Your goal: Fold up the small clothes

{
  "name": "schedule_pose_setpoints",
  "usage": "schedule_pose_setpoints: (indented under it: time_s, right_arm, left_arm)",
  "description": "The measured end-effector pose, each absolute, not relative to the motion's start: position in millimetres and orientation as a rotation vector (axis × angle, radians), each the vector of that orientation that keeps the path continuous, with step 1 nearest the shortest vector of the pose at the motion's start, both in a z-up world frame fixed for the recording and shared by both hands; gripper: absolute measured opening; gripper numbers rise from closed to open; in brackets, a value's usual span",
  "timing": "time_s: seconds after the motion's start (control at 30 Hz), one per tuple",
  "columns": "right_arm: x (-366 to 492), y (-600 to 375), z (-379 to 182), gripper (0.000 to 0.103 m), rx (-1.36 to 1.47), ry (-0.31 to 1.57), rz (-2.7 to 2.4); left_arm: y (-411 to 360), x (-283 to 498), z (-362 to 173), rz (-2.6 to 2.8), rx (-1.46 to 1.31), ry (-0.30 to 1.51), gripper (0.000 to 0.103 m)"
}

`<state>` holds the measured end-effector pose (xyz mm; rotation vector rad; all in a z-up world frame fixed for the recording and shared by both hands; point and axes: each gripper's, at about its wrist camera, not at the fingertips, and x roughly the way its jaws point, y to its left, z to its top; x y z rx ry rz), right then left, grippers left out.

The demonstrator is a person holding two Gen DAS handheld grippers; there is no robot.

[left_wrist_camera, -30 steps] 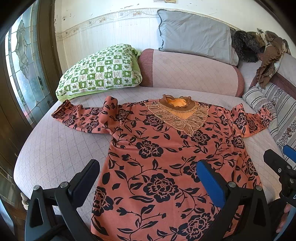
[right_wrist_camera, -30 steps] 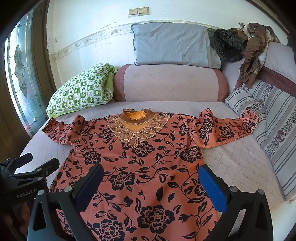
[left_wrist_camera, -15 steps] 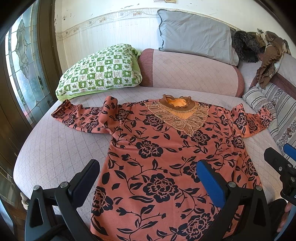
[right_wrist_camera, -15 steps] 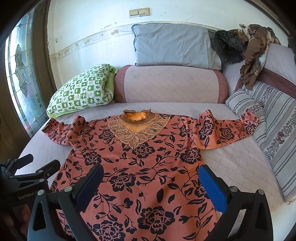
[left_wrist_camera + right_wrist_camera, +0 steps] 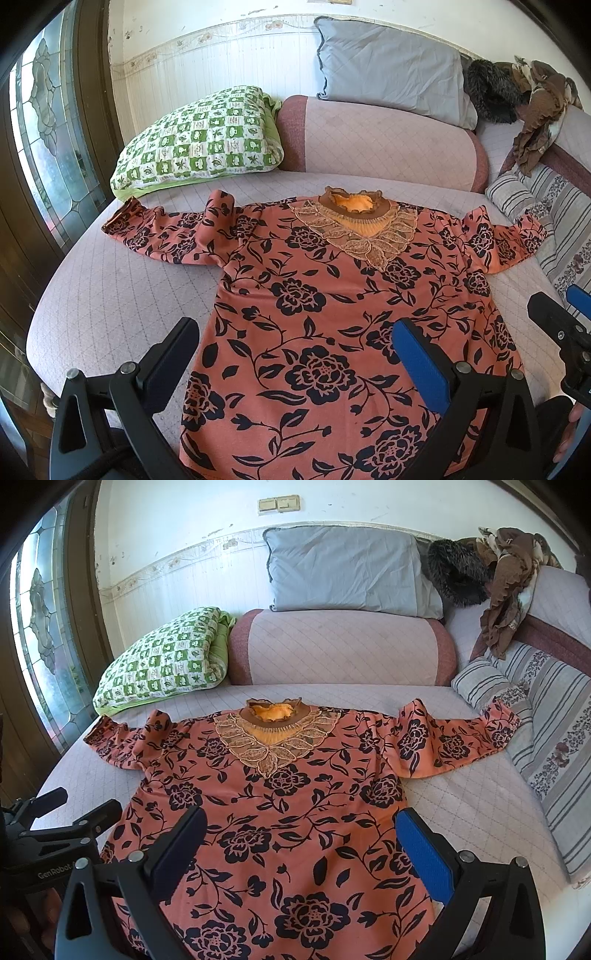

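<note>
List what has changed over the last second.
Almost nothing. The right gripper has drifted slightly farther right in the left wrist view. Nothing was gripped or released. The floral blouse lies flat with sleeves spread; the left gripper hovers open above its hem.

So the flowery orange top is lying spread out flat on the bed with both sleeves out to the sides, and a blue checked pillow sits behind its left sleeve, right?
Nearly. The pillow behind that sleeve is green and white checked, not blue; the left wrist view shows it clearly. The rest holds: the flowery orange top lies spread flat on the bed with both sleeves out to the sides.
</note>
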<state>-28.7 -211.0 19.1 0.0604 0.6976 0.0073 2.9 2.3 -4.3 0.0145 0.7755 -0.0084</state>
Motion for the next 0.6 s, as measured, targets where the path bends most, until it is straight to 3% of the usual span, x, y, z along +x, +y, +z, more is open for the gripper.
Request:
schedule_pose_setpoints:
  time_s: [0.33, 0.6]
  right_arm:
    - [-21, -225, 10, 0.103, 0.136, 0.702, 0.060]
    - [26, -400, -46, 0.103, 0.596, 0.802, -0.040]
  left_arm:
    - [6, 11, -18, -0.011, -0.003, 0.817, 0.103]
    - [13, 33, -57, 0.015, -0.002, 0.909, 0.103]
